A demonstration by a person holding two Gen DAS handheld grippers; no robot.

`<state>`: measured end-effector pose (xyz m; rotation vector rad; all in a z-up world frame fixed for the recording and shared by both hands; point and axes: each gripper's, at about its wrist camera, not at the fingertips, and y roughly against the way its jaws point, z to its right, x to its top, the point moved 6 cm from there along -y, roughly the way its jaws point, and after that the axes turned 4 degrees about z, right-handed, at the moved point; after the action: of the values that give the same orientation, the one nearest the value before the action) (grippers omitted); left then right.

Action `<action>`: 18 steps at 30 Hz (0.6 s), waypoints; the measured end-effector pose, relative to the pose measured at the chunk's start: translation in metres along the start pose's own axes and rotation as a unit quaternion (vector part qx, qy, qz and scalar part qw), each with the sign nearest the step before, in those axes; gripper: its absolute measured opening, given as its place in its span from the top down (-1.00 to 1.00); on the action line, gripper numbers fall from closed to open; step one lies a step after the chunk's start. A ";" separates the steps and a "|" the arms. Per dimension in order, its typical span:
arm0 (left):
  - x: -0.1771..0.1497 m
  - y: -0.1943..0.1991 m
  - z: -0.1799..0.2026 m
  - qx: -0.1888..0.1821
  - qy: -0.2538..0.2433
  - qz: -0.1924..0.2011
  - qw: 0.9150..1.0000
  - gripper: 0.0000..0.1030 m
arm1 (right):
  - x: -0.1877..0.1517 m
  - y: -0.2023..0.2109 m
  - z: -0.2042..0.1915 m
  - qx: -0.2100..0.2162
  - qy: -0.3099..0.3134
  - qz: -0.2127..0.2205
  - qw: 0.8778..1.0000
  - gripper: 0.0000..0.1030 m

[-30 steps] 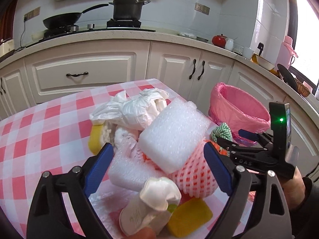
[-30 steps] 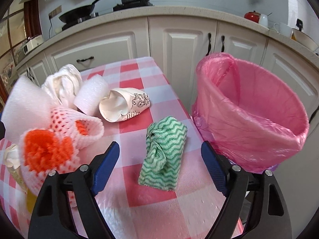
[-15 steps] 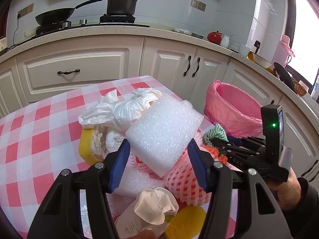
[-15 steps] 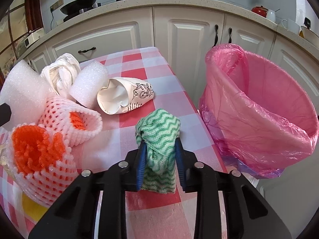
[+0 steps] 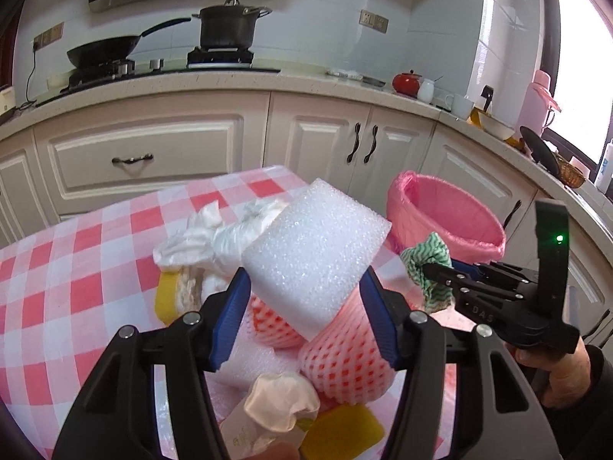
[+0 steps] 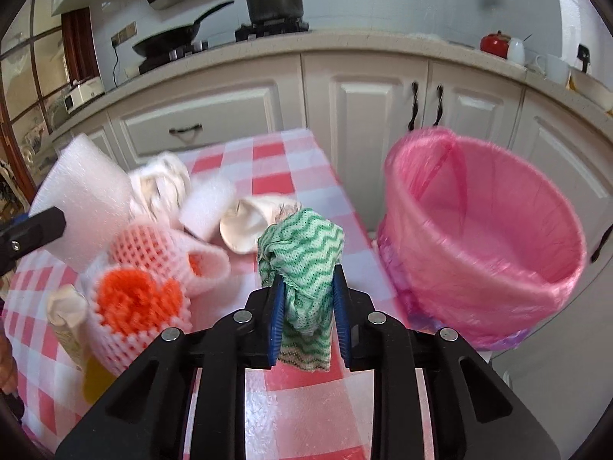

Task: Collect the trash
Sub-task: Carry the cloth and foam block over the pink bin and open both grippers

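My left gripper (image 5: 306, 306) is shut on a white foam block (image 5: 314, 257) and holds it above the trash pile. My right gripper (image 6: 308, 299) is shut on a green wavy-patterned cloth (image 6: 302, 264), lifted off the table; the cloth also shows in the left wrist view (image 5: 427, 258). A bin lined with a pink bag (image 6: 490, 230) stands beside the table's right edge, also in the left wrist view (image 5: 444, 214). The pile holds pink foam fruit nets (image 5: 345, 356), a white plastic bag (image 5: 214, 241), a crumpled paper cup (image 6: 253, 222) and yellow sponges (image 5: 341, 433).
The table has a red-and-white checked cloth (image 5: 76, 280). White kitchen cabinets (image 5: 153, 153) run behind it, with a pan and a pot on the stove (image 5: 222, 30). A second white foam piece (image 6: 207, 207) lies by the paper cup.
Both grippers closed: the left on the foam block, the right on the green cloth. Both items have since been lifted off the pile and table.
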<state>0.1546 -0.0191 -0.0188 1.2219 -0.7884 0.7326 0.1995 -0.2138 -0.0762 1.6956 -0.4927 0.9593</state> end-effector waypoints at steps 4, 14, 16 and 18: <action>0.021 -0.003 0.013 -0.010 -0.007 0.012 1.000 -0.10 | 0.023 0.021 0.014 -0.010 -0.009 0.028 1.000 0.54; 0.072 -0.047 0.087 -0.060 -0.052 0.015 0.997 -0.11 | 0.065 0.039 0.087 -0.065 -0.040 0.067 0.995 0.54; 0.078 -0.060 0.103 -0.071 -0.055 0.009 0.996 -0.11 | 0.067 0.038 0.100 -0.073 -0.043 0.070 0.994 0.54; 0.083 -0.074 0.118 -0.081 -0.057 0.003 0.995 -0.11 | 0.069 0.037 0.114 -0.082 -0.048 0.070 0.993 0.54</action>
<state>0.2457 -0.1432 0.0309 1.1224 -0.9287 0.5952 0.2535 -0.3229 -0.0112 1.5802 -0.7426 0.9142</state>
